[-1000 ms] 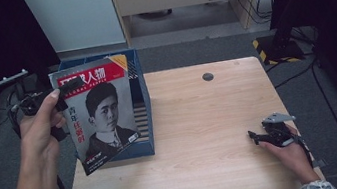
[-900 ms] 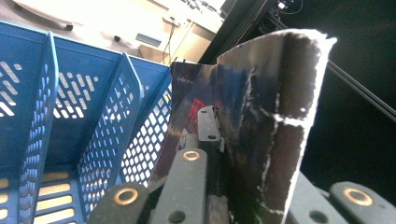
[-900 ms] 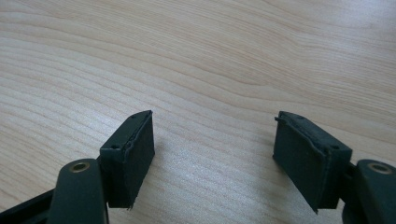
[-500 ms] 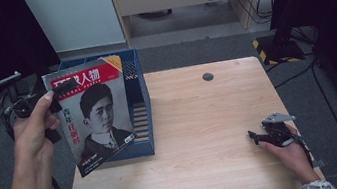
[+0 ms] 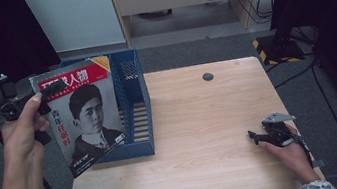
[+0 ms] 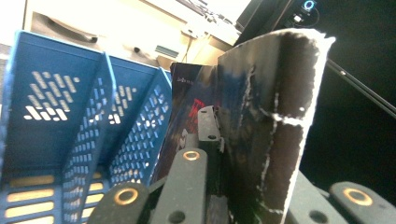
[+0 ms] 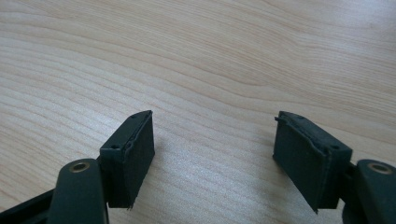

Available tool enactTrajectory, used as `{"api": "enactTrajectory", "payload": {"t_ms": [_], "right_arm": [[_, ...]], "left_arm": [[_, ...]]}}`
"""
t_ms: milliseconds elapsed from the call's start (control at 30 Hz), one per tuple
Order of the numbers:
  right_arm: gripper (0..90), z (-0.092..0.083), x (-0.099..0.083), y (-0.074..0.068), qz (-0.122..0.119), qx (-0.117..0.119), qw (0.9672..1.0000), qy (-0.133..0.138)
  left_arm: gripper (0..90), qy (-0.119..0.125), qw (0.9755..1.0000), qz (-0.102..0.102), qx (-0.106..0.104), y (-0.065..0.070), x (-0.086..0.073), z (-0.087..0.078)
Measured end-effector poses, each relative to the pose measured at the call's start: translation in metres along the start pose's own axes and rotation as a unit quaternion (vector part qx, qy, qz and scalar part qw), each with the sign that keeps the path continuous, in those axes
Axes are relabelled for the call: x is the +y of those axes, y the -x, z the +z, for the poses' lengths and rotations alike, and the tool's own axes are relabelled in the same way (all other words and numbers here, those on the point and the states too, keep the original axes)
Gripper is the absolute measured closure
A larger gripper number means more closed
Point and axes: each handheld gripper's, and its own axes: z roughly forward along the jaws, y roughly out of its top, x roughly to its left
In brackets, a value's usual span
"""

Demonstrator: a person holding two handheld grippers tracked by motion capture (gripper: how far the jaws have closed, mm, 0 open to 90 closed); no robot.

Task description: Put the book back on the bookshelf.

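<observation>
While your left gripper (image 5: 43, 95) has its jaws clamped on the top edge of the magazine (image 5: 83, 114), you're mid-carry: the magazine hangs upright and a bit tilted, clear of the worktop (image 5: 203, 135), in front of the near-left part of the blue file rack (image 5: 135, 104). In the left gripper view the cover (image 6: 266, 126) sits pinched between the jaws, with the rack's perforated dividers (image 6: 105, 126) just beside it to the left.

Step in hand, as I read it: getting the magazine into or out of one of the rack's slots (can't tell which from here, so I'll assume filing).

Your right gripper (image 5: 264, 137) rests on the worktop near the right edge, well apart from the rack, jaws wide open with nothing between them; bare wood (image 7: 210, 70) under them in the right gripper view.

Next move calls for:
- Square the magazine with the dividers; right now it faces you rather than lining up edge-on with a slot.
- Bring its lower edge over the slot opening before lowering, or a corner likely catches a divider and the cover buckles.
- Keep the grip firm until the bottom edge is seated; a thin glossy cover can slip.
- Right gripper is free to steady the rack if it slides.
</observation>
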Motion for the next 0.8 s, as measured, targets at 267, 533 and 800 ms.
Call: {"api": "enactTrajectory", "payload": {"t_ms": [267,533,800], "right_arm": [[29.0,0.0,0.0,0.0,0.0,0.0,1.0,0.0],[29.0,0.0,0.0,0.0,0.0,0.0,1.0,-0.001],[29.1,0.0,0.0,0.0,0.0,0.0,1.0,0.0]], "left_arm": [[86.5,0.009,0.9999,-0.006,0.009,-0.01,0.003,-0.009],[86.4,0.016,0.9997,-0.012,0.012,-0.016,0.004,-0.015],[86.4,0.025,0.9995,-0.016,0.015,-0.021,0.006,-0.024]]}}
